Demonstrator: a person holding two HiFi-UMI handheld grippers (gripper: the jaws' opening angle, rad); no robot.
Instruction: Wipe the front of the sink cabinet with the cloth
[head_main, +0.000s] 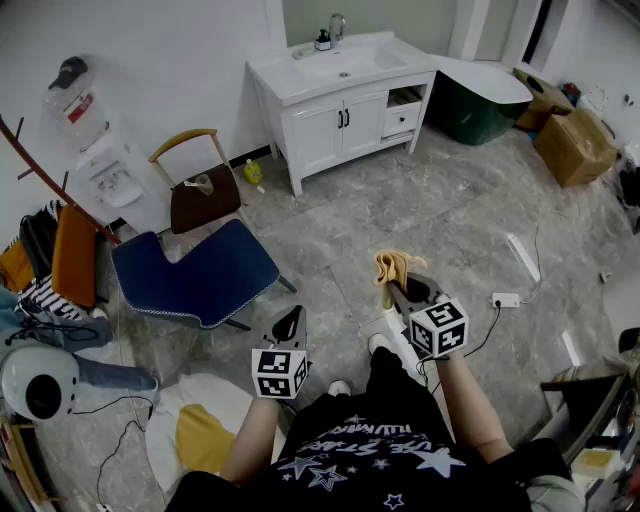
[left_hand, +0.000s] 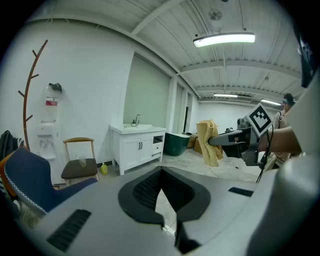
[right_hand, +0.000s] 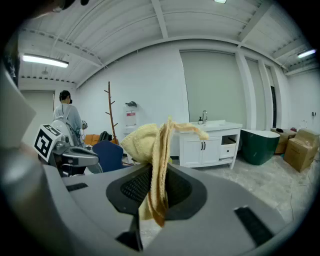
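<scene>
Right gripper (right_hand: 159, 169) clenched on the crumpled pale-yellow terry cloth (right_hand: 145, 142), which bunches above its jaws and trails below them, held well apart from the white two-door sink cabinet (head_main: 340, 120), facing its front. Left gripper (left_hand: 161, 171) closed on nothing, equally far from the cabinet. Judgement: cloth secured; approach and all wiping outstanding, with the cabinet front untouched.

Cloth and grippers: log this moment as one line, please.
right gripper: shut on cloth | left gripper: shut, empty | sink cabinet: across the floor, untouched by cloth
</scene>
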